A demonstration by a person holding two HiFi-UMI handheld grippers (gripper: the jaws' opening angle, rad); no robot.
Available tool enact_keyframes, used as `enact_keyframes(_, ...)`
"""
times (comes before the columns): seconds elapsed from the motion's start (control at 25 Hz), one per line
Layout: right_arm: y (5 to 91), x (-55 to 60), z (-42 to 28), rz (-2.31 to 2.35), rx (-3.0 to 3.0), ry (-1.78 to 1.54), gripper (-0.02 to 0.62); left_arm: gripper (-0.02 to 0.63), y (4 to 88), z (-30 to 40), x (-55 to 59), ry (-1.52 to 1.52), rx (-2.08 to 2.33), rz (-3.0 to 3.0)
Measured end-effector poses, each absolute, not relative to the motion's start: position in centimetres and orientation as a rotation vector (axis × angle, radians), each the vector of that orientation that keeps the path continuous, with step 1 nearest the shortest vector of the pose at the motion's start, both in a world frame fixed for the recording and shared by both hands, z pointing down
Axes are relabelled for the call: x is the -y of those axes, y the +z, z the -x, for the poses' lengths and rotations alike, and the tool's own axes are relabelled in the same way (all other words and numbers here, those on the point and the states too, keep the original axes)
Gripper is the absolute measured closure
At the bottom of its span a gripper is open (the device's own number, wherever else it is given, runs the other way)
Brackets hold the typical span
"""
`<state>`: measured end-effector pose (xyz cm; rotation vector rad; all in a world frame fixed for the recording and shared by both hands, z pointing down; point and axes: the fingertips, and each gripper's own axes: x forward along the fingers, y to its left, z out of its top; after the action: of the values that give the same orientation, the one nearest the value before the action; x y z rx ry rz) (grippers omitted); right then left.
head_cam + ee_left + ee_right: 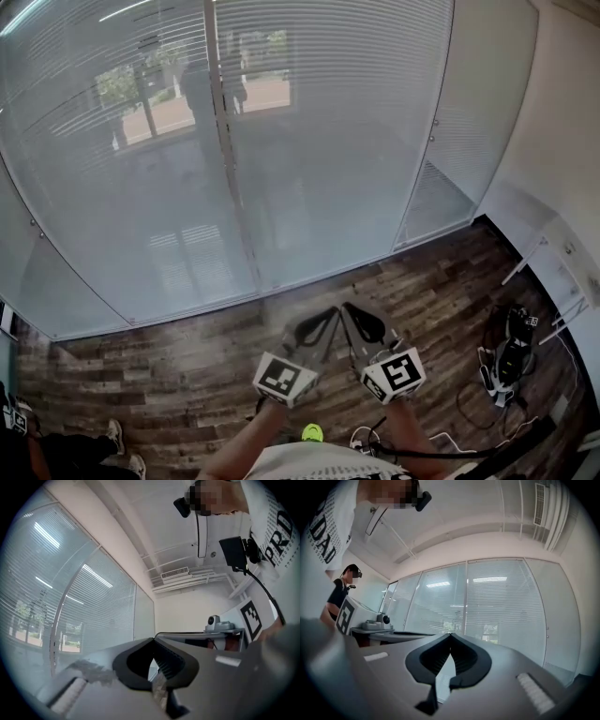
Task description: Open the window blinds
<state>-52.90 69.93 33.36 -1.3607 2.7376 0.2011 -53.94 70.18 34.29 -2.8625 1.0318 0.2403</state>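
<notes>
Window blinds [309, 141] — lowered over the glazed wall across the far side, reaching down to the wooden floor [169, 356]. Left gripper [330, 312] and right gripper [350, 308] — side by side at near centre, apart from the blinds, tips pointing toward them; fingers [176, 665] of each closed tip to tip, nothing between. Cables and gear [506, 361] lie on the floor at right.

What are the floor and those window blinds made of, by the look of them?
The floor looks like wood or wood-look laminate: dark brown matt planks with visible grain and staggered joints. The blinds are thin, even, pale horizontal slats, perhaps painted metal or plastic; the look leaves that open.
</notes>
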Motion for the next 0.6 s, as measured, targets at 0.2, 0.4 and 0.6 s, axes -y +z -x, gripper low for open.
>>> enact_keyframes(0.2,33.3,-67.9,48.6,1.433,-2.703,0.165,0.586,0.614,34.3,49.7,-68.3,0.229,-0.969,2.900)
enact_keyframes(0.4,33.8,-65.1,47.6,1.457,-2.691,0.164,0.586,0.614,35.1,48.7,-65.4,0.228,-0.942,2.900)
enact_keyframes(0.6,33.1,-61.7,46.8,1.442,-2.700,0.156,0.586,0.614,34.3,47.9,-61.8,0.218,-0.962,2.895)
